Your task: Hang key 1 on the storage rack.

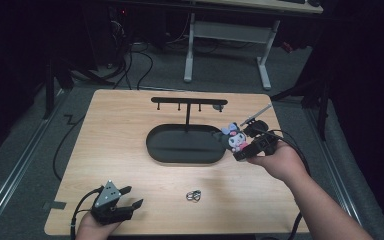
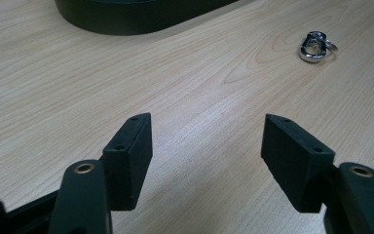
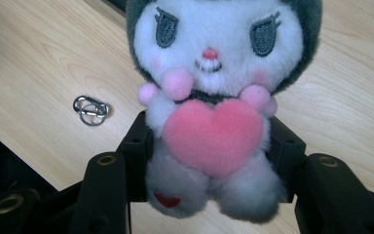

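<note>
At the table's near edge the left gripper point(image 1: 130, 197) rests with jaws spread on nothing, bare wood point(image 1: 130, 125) before it up to a key ring point(image 1: 194, 195), while farther right, beside the black tray point(image 1: 155, 145), the right gripper point(image 3: 209, 161) clamps the plush toy point(image 3: 214, 97).

The black stand point(image 1: 188, 111) with its oval tray point(image 1: 180, 145) blocks the middle of the desk point(image 1: 125, 165). Bare wood lies open to the tray's left and along the near edge. A small key ring point(image 1: 194, 195) lies alone on that near strip. The left tool point(image 1: 128, 196) sits at the near left corner; the right tool point(image 1: 236, 144), holding a plush toy point(image 1: 235, 137), crowds the tray's right end.
</note>
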`<action>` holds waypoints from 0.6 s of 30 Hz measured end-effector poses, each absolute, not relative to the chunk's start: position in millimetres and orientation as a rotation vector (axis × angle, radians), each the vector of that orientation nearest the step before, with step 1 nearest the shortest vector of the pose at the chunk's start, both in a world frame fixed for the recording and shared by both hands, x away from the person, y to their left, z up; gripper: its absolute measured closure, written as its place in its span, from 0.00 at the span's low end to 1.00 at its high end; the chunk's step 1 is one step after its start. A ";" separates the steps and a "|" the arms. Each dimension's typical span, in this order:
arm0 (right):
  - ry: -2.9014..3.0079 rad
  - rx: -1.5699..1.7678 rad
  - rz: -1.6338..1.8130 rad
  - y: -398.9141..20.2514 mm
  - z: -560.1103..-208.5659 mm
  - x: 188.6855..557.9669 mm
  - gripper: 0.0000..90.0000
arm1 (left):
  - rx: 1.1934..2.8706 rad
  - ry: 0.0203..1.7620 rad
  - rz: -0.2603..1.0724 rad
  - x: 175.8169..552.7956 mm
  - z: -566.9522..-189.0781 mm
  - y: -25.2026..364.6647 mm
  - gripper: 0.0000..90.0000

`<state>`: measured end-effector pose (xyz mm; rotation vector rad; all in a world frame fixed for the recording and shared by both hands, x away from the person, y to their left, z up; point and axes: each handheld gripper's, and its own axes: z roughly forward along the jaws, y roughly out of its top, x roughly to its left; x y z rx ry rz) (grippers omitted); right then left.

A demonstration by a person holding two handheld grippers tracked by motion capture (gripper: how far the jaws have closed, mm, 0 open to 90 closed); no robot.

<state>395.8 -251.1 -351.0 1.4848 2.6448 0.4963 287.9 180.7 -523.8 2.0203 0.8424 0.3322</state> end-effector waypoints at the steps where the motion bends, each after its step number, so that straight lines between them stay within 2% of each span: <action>1: 2.646 1.479 0.500 -250.2 -350.6 396.6 0.55 | 2.022 0.842 0.331 287.6 -523.9 181.1 0.41; 18: 2.656 1.503 0.524 -243.8 -327.0 413.0 0.55 | 2.024 0.856 0.336 285.3 -524.8 184.4 0.41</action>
